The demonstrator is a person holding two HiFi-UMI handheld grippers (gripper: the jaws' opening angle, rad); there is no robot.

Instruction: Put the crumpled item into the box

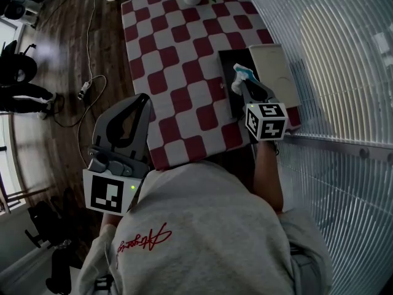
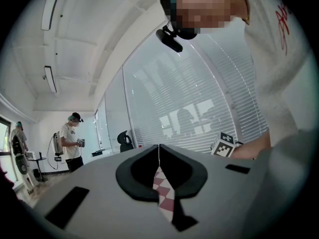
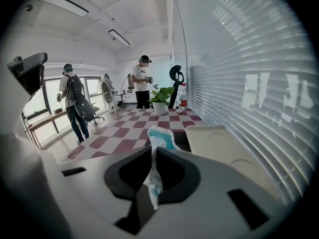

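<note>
Already pinched tight in the right gripper [image 3: 152, 151]: the crumpled item [image 3: 159, 138], a white-and-teal wad. Long axis running up along the jaw seam, top poking out past the fingertips, lower end trailing back between the pads.

Beneath and just ahead of those tips, the dark box [image 1: 230, 63], open, on the checked table [image 1: 178, 72]. Immediately right of the fingers, a beige lid [image 1: 276, 72] lying flat beside the box.

Judged as the end of the carry, with only lowering and letting go left, and that straight down from the tips rather than sideways.

Right arm reached forward over the table's near right corner, gripper pointing away from the body and tipped downward.

Well back and to the left, the left gripper [image 1: 142, 100]: jaws pressed together on nothing, only a sliver of checked cloth seen through the slit. Held close to the torso by the table's near-left edge, far from the box.

Nearer by a long way: the right.

Possible snag: so light a wad clinging to a pad on opening, or dropping onto the lid instead.
</note>
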